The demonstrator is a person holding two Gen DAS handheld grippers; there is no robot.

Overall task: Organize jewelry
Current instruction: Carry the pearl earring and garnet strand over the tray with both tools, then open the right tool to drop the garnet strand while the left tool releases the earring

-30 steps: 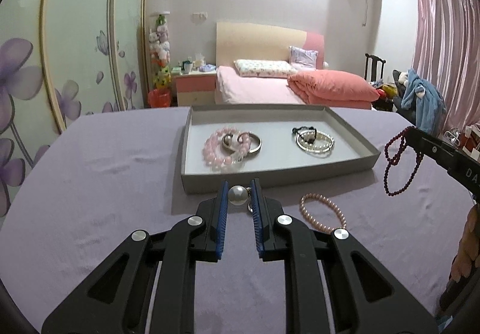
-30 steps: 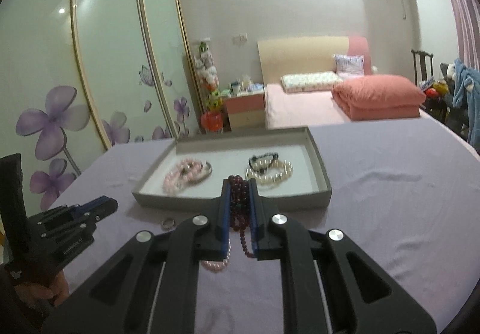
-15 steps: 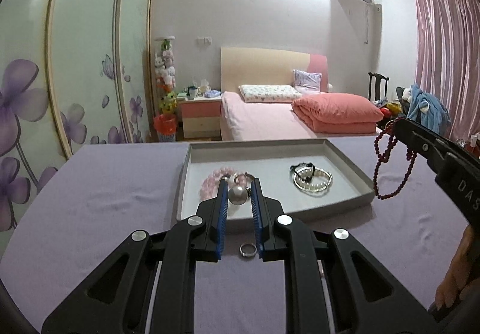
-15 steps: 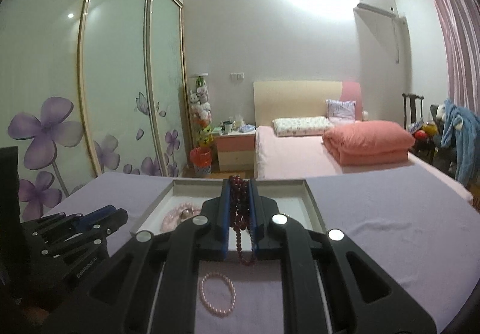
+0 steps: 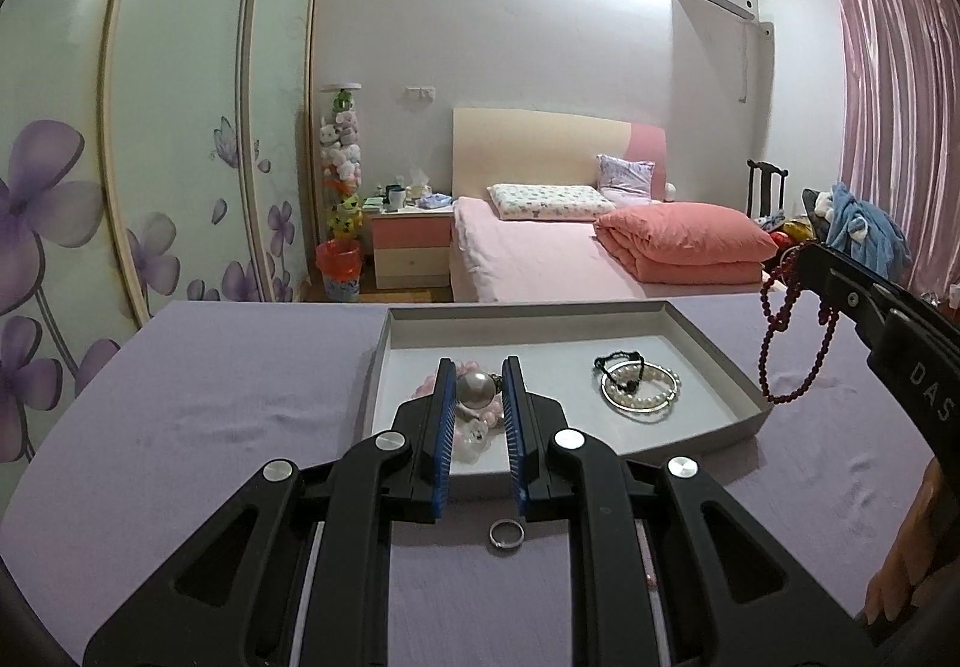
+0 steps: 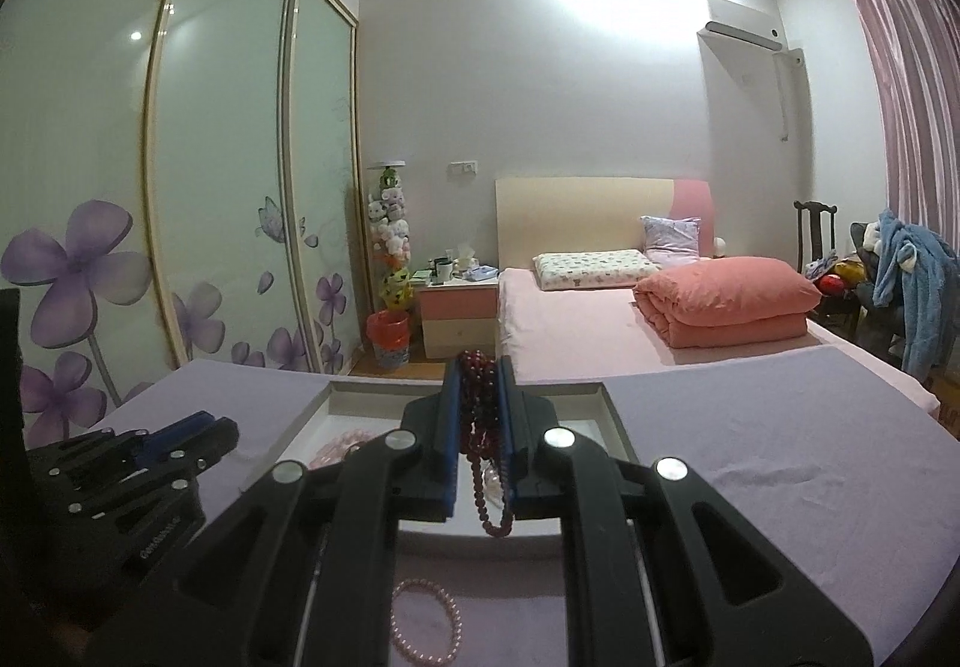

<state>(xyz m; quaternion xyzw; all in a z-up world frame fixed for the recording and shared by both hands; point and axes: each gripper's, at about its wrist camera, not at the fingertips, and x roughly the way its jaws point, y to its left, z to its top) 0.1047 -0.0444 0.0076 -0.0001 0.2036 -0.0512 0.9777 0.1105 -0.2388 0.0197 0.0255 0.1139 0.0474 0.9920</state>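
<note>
My left gripper is shut on a large pearl bead piece, held above the near left part of the grey tray. In the tray lie a pink bead bracelet and a pearl and black bracelet set. My right gripper is shut on a dark red bead necklace that hangs over the tray's near edge; it also shows in the left wrist view. A silver ring and a pink pearl bracelet lie on the purple tablecloth in front of the tray.
The table has a purple cloth. Beyond it stand a pink bed, a nightstand and sliding wardrobe doors with flowers. The left gripper's body shows at lower left of the right wrist view.
Both grippers have risen and moved forward over the tray, each keeping its jewelry. The ring and pink pearl bracelet stay on the cloth.
</note>
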